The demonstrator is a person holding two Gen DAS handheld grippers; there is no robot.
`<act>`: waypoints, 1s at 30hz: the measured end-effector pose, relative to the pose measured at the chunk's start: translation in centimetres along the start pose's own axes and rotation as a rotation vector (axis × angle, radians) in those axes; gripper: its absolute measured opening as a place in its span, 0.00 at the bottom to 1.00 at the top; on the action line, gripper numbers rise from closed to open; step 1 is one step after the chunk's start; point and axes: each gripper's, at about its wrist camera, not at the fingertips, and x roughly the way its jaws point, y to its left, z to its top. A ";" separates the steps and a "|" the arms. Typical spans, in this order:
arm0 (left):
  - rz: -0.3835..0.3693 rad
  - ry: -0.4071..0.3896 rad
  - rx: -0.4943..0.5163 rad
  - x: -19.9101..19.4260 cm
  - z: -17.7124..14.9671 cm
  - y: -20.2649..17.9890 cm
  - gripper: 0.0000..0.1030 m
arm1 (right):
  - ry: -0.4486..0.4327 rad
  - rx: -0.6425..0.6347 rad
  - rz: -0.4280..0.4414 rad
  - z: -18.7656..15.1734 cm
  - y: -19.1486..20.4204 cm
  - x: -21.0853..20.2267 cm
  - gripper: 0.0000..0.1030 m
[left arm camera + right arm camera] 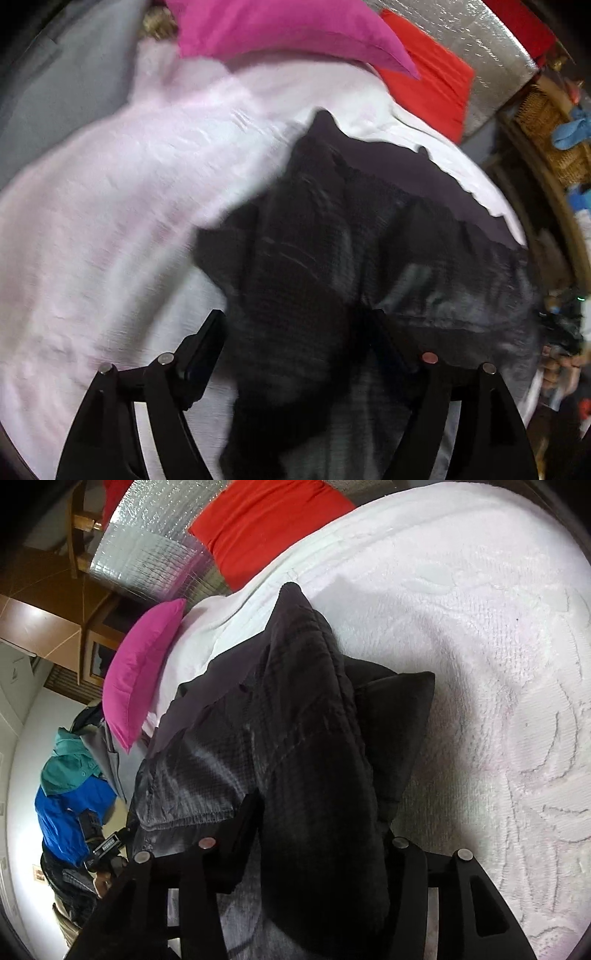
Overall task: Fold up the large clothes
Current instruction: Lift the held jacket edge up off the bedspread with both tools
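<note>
L gripper [295, 325]: fingers are seen spread wide, w/ the dark quilted jacket [332, 240] draped between them; left finger [203, 347] stands clear of the cloth, right one is buried under it. Whether any fabric is actually pinched can't be told — frame is motion-blurred.

R gripper [317, 823]: jaws are seen apart too, a thick dark fold of the jacket [295, 738] hanging down through the gap and over the right finger; left finger [247, 812] is touched by the grey lining. A firm pinch can't be confirmed.

Jacket is spread, bunched and partly lifted, over the white textured bedspread [480, 664], one corner poking up toward the pillows.

Further out: a pink pillow [288, 29] and a red pillow [428, 81] are laid at the bed's head, against a silver foil-like panel [480, 40]. A woven basket [550, 144] is seen at the right edge in the left view, something blue [572, 129] resting on it; contents otherwise too blurred. Blue and teal clothes [70, 786] are piled beside the bed.
</note>
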 end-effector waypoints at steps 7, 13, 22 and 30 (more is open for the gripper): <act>0.026 0.018 0.048 -0.5 0.3 -1.8 0.26 | 0.049 -0.114 -0.116 0.7 3.5 -0.1 0.25; 0.049 0.013 0.043 -1.1 0.5 -2.3 0.26 | 0.066 -0.135 -0.160 0.6 4.5 -0.2 0.24; -0.002 0.020 0.002 0.3 0.7 -0.9 0.33 | 0.081 -0.052 -0.075 0.7 2.2 0.8 0.29; 0.100 -0.064 0.063 -4.8 2.5 -4.1 0.19 | 0.043 -0.264 -0.192 2.5 11.1 -3.7 0.17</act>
